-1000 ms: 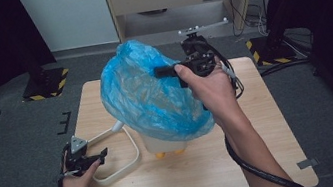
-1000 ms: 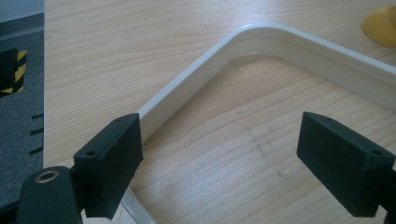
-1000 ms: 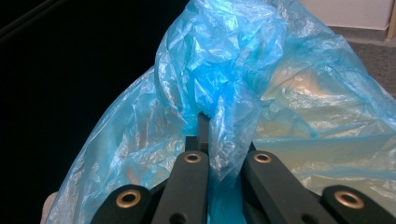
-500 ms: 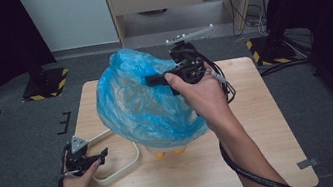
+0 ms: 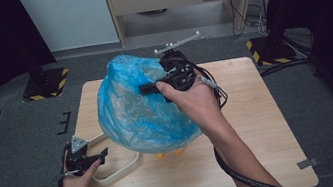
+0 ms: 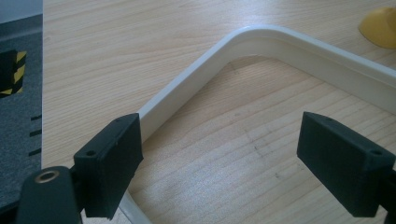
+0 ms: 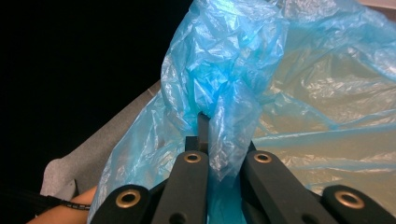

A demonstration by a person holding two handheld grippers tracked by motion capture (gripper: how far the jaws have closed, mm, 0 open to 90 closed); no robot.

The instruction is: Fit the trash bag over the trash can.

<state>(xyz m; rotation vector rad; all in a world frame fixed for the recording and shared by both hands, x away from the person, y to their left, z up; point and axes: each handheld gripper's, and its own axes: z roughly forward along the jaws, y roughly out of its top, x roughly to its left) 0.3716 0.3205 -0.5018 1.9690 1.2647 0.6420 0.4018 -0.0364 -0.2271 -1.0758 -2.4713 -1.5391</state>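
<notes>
A crumpled blue plastic bag point(image 5: 137, 113) billows over the middle of the wooden table point(image 5: 260, 124). My right gripper point(image 5: 145, 88) is shut on a bunched fold of it near its top, pointing left. In the right gripper view, that blue film point(image 7: 224, 84) is pinched between the closed jaws of the right gripper point(image 7: 219, 158). My left gripper point(image 5: 102, 155) rests low at the table's front left, open. In the left gripper view, the wide-spread left gripper point(image 6: 229, 163) has bare wood between its jaws, with a white rounded frame point(image 6: 261, 39) just ahead.
The white frame point(image 5: 116, 172) lies flat on the table and runs under the bag. Two small yellow pieces point(image 5: 162, 154) peek out below the bag's front edge; one yellow piece point(image 6: 380, 25) shows far ahead of the left gripper. Grey carpet surrounds the table.
My right gripper has moved left and slightly down with the bag in its jaws, and the bag has shifted left with it. The left hand has stayed put.
</notes>
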